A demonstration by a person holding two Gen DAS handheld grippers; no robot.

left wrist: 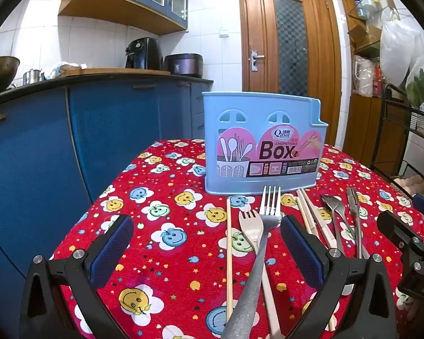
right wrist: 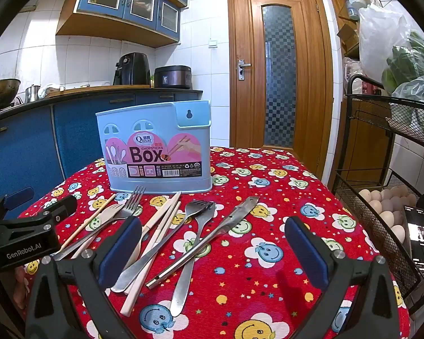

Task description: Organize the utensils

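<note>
A light blue chopsticks box (left wrist: 261, 141) (right wrist: 155, 147) stands upright on the red patterned tablecloth (left wrist: 169, 212) (right wrist: 268, 197). In front of it lie loose utensils: a steel fork (left wrist: 264, 231) crossing a cream plastic fork (left wrist: 251, 228), a single wooden chopstick (left wrist: 229, 248), cream chopsticks (left wrist: 311, 214) (right wrist: 161, 220), two dark steel forks (right wrist: 200, 220) and a steel knife (right wrist: 234, 220) (left wrist: 354, 212). My left gripper (left wrist: 206, 243) hovers open above the fork handles, holding nothing. My right gripper (right wrist: 212, 243) is open too, low over the steel forks and knife.
Blue kitchen cabinets (left wrist: 70, 141) with an air fryer (left wrist: 142, 53) and a cooker stand behind the table on the left. A wooden door (left wrist: 291, 42) is at the back. A black wire rack (right wrist: 381, 197) with eggs and a phone stands at the table's right edge.
</note>
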